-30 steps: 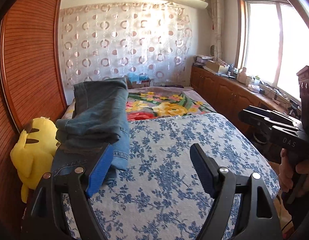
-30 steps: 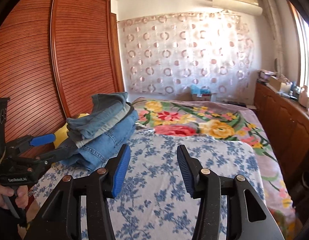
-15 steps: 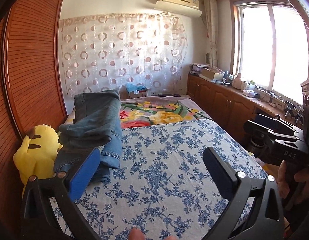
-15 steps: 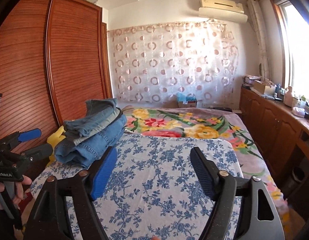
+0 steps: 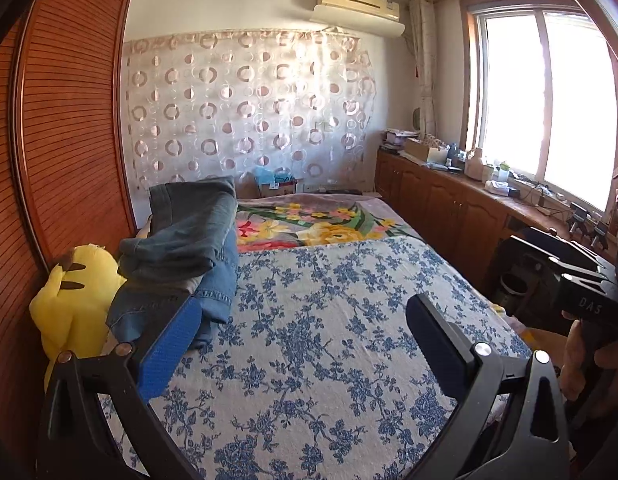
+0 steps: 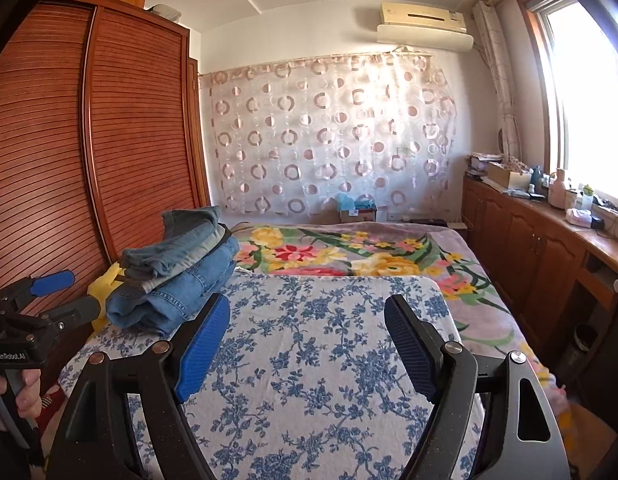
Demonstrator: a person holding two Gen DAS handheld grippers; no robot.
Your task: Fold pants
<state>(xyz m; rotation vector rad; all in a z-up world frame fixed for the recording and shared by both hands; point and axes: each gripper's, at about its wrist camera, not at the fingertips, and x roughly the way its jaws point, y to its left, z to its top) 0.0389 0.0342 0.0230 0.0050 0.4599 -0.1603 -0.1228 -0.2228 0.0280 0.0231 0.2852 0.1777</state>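
folded pants (image 5: 181,248), yellow plush toy (image 5: 75,300) beside

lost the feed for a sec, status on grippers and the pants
Left gripper open, empty. Right gripper open, empty. Folded jeans stack on the blue floral bedspread, beside the yellow plush. Nothing in the way.

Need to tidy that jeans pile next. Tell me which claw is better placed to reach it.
Left, probably. The left claw is open and empty, its blue pad right beside the stack of folded jeans. The right claw, also empty, sits over the floral bedspread, farther from the stack.
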